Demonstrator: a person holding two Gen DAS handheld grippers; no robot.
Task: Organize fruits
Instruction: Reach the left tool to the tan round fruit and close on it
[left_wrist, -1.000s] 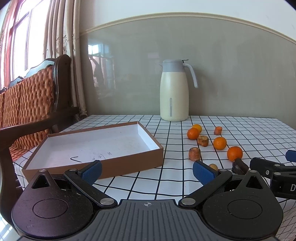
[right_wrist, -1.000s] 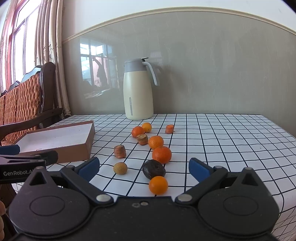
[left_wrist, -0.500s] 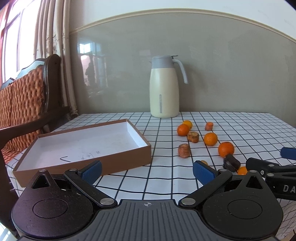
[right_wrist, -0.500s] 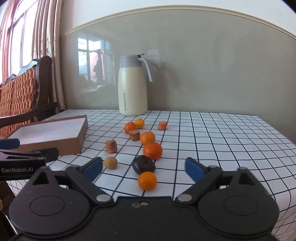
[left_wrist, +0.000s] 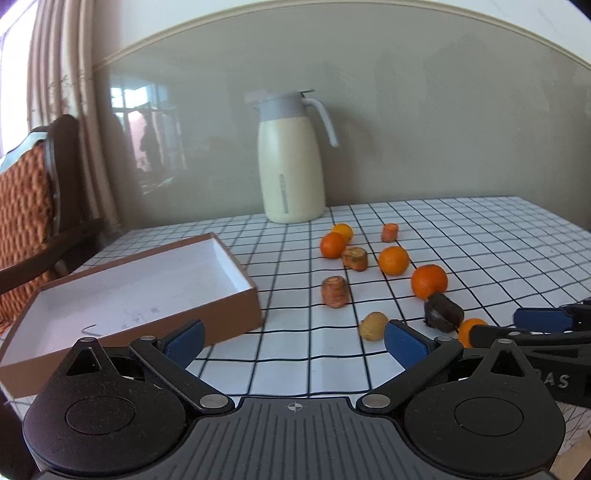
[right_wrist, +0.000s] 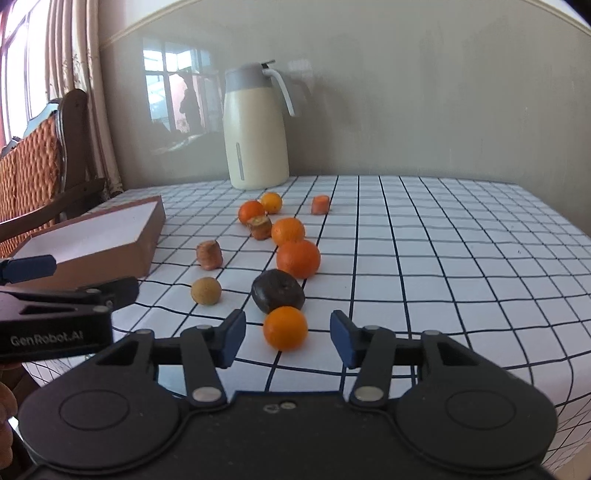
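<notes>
Several oranges, carrot chunks (right_wrist: 209, 254), a small tan fruit (right_wrist: 205, 291) and a dark brown fruit (right_wrist: 277, 290) lie scattered on the checked tablecloth. My right gripper (right_wrist: 287, 336) brackets the nearest orange (right_wrist: 285, 328). Its jaws are closing, with a gap still showing on each side of the orange. The left wrist view shows the same gripper (left_wrist: 496, 326) low at the right, around that orange (left_wrist: 468, 326). My left gripper (left_wrist: 293, 343) hovers open and holds nothing, between the brown box (left_wrist: 221, 321) and the tan fruit (left_wrist: 373, 325).
A cream thermos jug (left_wrist: 290, 173) stands at the back against the wall. The box, white inside, sits on the table's left part (right_wrist: 147, 240). A wooden chair with an orange cushion (left_wrist: 29, 206) is off the left edge. The table's front edge is just below both grippers.
The right gripper's jaws have narrowed around the nearest orange and it has come closer to the fruit. The left gripper has shifted right toward the fruit and rolled slightly.
</notes>
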